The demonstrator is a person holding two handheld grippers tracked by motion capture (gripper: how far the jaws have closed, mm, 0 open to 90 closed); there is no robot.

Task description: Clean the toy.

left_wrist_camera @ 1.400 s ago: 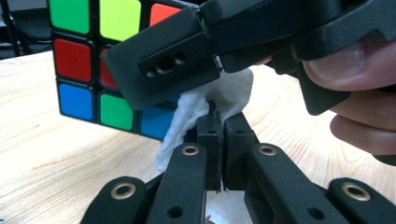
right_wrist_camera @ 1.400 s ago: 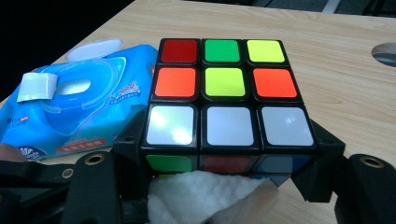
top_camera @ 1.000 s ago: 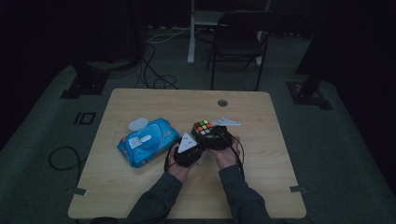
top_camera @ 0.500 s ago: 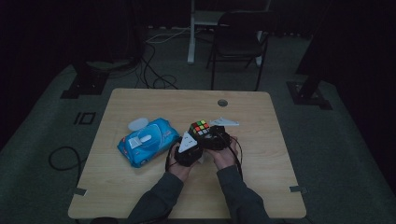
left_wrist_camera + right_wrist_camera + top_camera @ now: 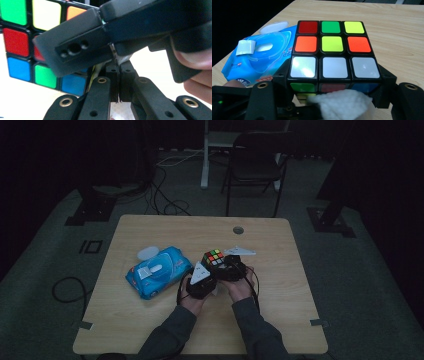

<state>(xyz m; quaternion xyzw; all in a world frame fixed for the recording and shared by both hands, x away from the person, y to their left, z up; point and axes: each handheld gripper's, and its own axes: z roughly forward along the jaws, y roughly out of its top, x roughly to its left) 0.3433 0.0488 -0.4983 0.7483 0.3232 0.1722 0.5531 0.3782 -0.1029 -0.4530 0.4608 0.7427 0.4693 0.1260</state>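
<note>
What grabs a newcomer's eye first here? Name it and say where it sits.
The scrambled puzzle cube stands out first, bright against the dim room, near the middle of the wooden table and gripped in the right gripper. Next comes the blue wet-wipe pack lying to its left with its lid flipped open. The left gripper pinches a white wipe against the cube's near side.

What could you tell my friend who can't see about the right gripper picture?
A Rubik's cube sits clamped between two black jaws, white squares facing the camera. A white wipe lies against its bottom edge, and a blue wet-wipe pack with its lid open lies behind on the wooden table.
</note>
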